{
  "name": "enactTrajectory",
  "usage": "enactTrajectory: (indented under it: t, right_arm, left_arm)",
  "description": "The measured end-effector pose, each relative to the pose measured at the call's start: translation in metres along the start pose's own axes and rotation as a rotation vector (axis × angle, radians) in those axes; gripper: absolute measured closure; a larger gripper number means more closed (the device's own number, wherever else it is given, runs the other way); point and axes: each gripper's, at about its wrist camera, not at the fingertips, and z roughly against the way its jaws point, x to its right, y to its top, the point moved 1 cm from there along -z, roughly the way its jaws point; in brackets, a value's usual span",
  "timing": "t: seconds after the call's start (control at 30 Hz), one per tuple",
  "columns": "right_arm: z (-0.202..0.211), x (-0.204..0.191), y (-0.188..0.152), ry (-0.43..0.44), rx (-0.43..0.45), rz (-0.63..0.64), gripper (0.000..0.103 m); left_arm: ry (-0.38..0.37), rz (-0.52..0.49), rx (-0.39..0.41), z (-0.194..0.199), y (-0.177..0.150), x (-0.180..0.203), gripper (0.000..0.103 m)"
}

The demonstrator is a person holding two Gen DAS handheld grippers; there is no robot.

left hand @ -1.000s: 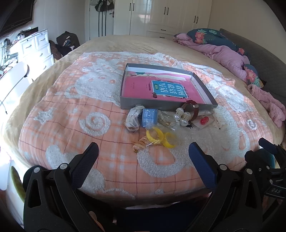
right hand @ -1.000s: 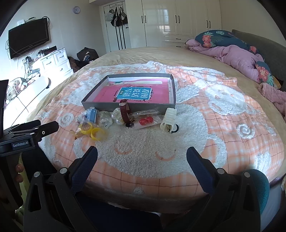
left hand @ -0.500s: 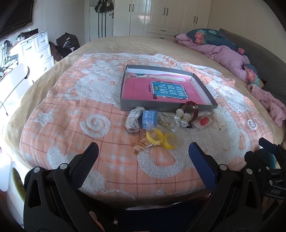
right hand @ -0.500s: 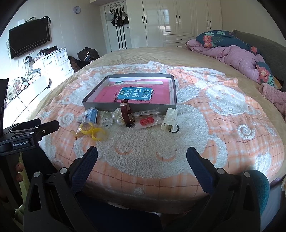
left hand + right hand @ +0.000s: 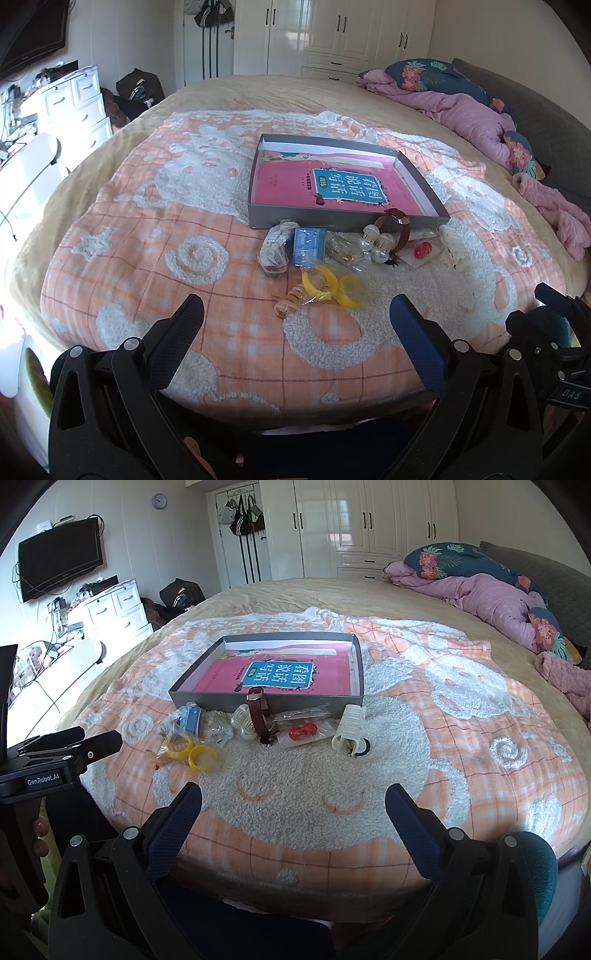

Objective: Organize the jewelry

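A shallow grey box (image 5: 347,220) (image 5: 266,700) holding a pink book lies on the bed. Along its near wall lies a loose pile: yellow bangles in a clear bag (image 5: 325,286) (image 5: 188,751), a blue box (image 5: 308,245) (image 5: 192,718), a brown watch (image 5: 400,227) (image 5: 256,716), a red piece in a clear bag (image 5: 421,251) (image 5: 303,731) and a white hair claw (image 5: 456,245) (image 5: 349,731). My left gripper (image 5: 295,310) hangs open, short of the bangles. My right gripper (image 5: 293,794) is open too, well short of the pile.
The pile and box rest on an orange and white fleece blanket (image 5: 207,258) over a round bed. Pink bedding (image 5: 491,598) is heaped at the far right. White drawers (image 5: 118,609) and a wall TV (image 5: 61,559) stand to the left.
The right wrist view has drifted slightly, so the box sits a little lower in it. Nothing on the bed has moved, and both grippers stay open.
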Motion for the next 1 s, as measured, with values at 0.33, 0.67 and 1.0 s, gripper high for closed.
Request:
enactTrajectory:
  t: [0.33, 0.67, 1.0]
  right_arm:
    - [0.000, 0.000, 0.001, -0.001, 0.000, -0.003, 0.004]
    - [-0.010, 0.010, 0.005, -0.008, -0.004, -0.026, 0.004]
    - [-0.027, 0.021, 0.009, -0.027, -0.028, -0.039, 0.004]
  left_arm:
    - [0.001, -0.004, -0.003, -0.002, -0.002, 0.001, 0.008]
    - [-0.007, -0.004, -0.038, -0.017, -0.009, -0.004, 0.008]
    - [-0.035, -0.001, -0.126, -0.044, -0.020, -0.018, 0.008]
